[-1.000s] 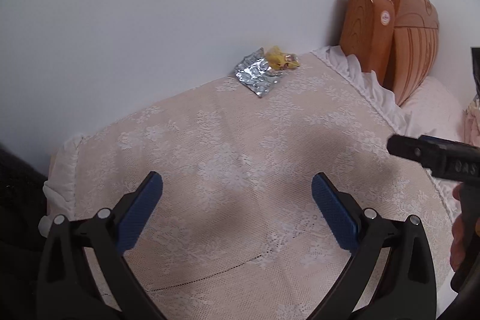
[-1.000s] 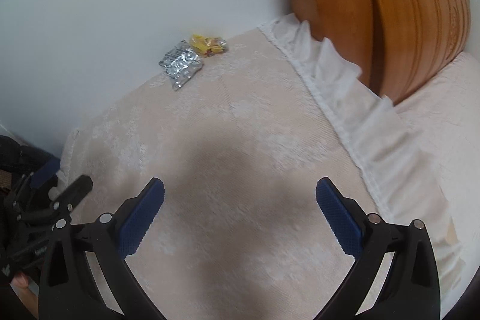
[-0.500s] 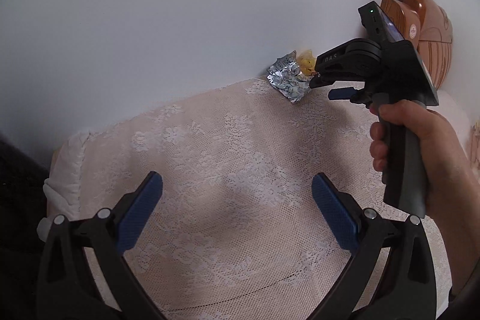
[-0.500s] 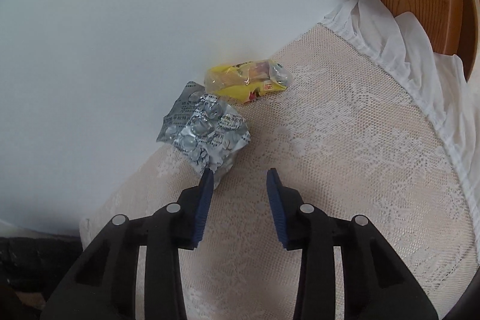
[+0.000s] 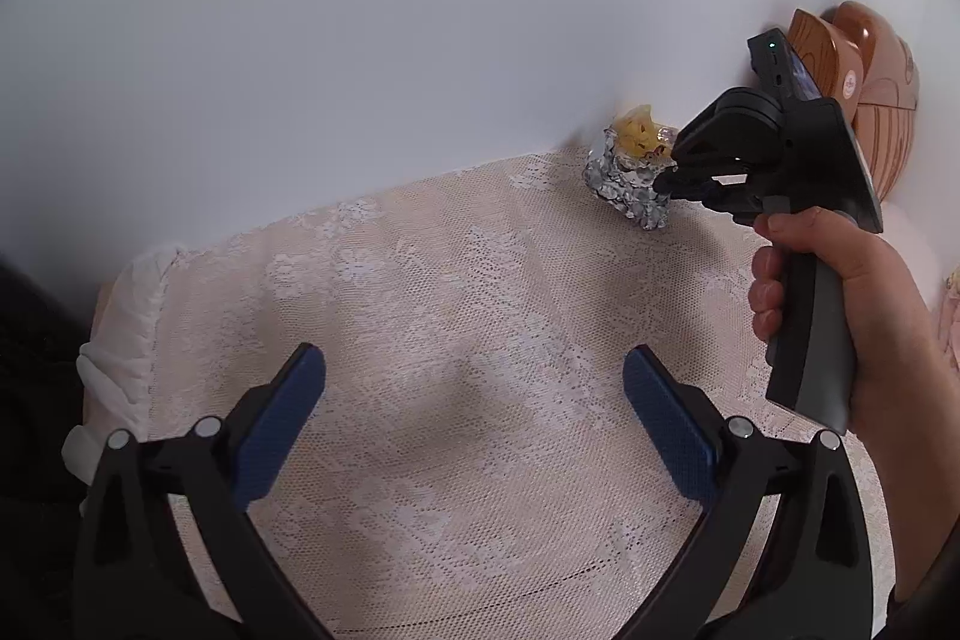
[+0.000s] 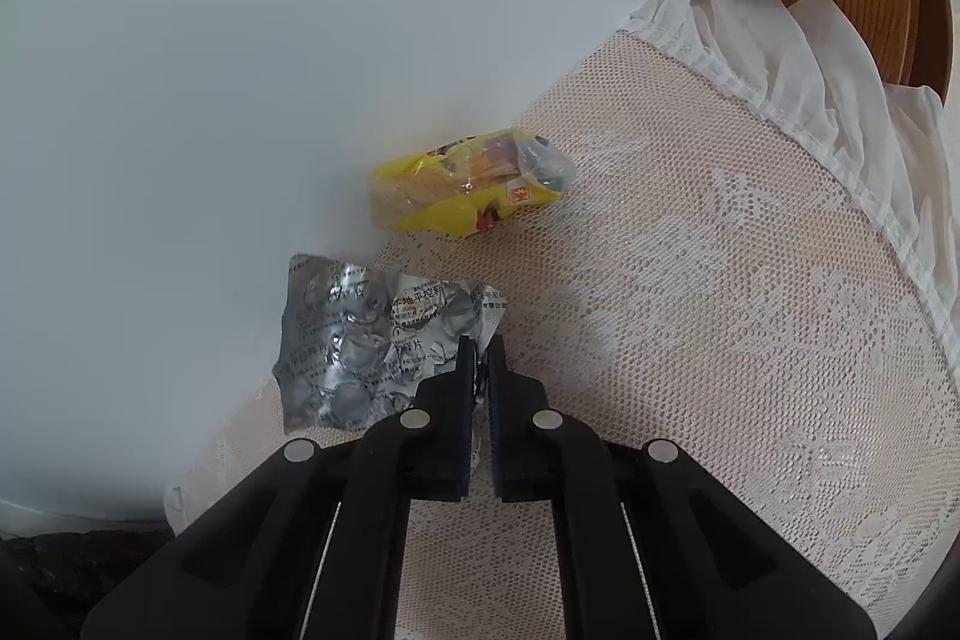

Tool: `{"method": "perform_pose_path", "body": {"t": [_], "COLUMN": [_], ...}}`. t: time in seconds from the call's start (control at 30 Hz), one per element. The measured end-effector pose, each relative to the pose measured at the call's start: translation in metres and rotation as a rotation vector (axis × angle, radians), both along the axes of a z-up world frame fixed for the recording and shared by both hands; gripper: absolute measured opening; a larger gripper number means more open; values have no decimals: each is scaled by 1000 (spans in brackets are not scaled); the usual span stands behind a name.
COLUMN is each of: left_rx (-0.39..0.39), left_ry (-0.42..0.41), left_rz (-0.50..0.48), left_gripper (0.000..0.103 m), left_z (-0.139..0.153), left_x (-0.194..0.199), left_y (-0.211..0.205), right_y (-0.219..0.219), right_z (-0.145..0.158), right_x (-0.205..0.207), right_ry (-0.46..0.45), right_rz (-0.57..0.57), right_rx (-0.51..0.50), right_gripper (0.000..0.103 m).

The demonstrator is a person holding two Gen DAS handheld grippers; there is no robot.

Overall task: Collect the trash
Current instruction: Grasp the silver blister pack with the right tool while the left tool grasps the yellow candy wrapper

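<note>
Against the white wall (image 6: 180,70), at the far edge of the lace-covered tabletop (image 6: 690,310), lie two pieces of trash: a crumpled foil blister pack (image 6: 360,346) and, just beyond it, a yellow snack wrapper (image 6: 468,190). The right claw (image 6: 480,358) is clenched on the near right corner of the blister pack, the foil edge pinched between its blue pads. The left claw (image 5: 474,400) hangs well back over the lace, spread wide and holding nothing.

Only a thin corner is caught, so the grip looks shallow. I would lift slowly and straight up, keeping the jaws fully squeezed, and watch that the foil does not tear or slide out. The lace mesh may snag the crinkled edges, so raise the pack clear before carrying it away. The wrapper remains for a second pick.
</note>
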State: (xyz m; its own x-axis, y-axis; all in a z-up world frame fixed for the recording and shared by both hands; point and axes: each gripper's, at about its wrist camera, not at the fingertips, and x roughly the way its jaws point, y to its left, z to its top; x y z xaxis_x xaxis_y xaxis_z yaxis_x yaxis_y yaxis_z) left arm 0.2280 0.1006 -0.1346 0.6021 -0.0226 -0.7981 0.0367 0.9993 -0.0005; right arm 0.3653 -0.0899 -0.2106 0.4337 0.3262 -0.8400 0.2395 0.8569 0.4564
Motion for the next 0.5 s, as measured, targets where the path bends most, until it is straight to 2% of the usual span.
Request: {"method": "perform_pose_path", "body": {"t": [0.13,0.27,0.5], "left_rx": [-8,-19,-92], "left_ry": [-7,-13,15], "left_rz": [-14,-63,-142], "left_gripper": [95,95,95], "left_z": [0,3,-3], "left_x": [4,20,84], "left_y": [-7,-21,-79], "right_y": [-15,-38,-91], "right_z": [10,22,37], "right_x": [-20,-51,-122], "right_ry": [-23,-49,-64], "right_rz": [10,20,2], "right_rx": [5,-36,-170], "right_gripper": [5,5,5]}}
